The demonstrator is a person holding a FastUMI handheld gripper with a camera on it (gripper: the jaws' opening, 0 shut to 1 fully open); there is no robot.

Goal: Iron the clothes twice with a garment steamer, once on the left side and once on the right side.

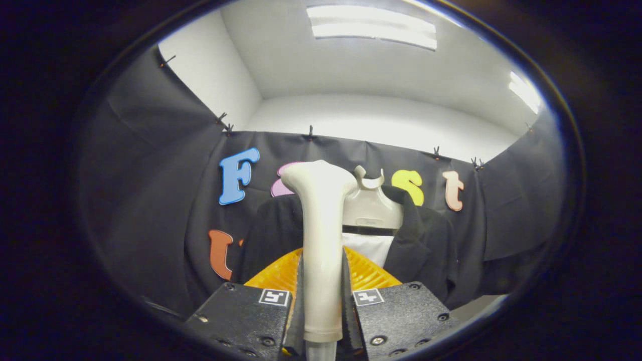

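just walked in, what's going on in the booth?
A person's handheld tool is shut on the cream handle of a garment steamer, which stands upright between its fingers. Just beyond them, a dark jacket over a white shirt hangs on a pale hanger against the black cloth wall. The steamer head sits up near the jacket's collar, a little to its left; whether it touches the fabric can't be told.

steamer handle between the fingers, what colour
Cream-white, seen in the gripper view: the steamer handle stands clamped in the gripper.
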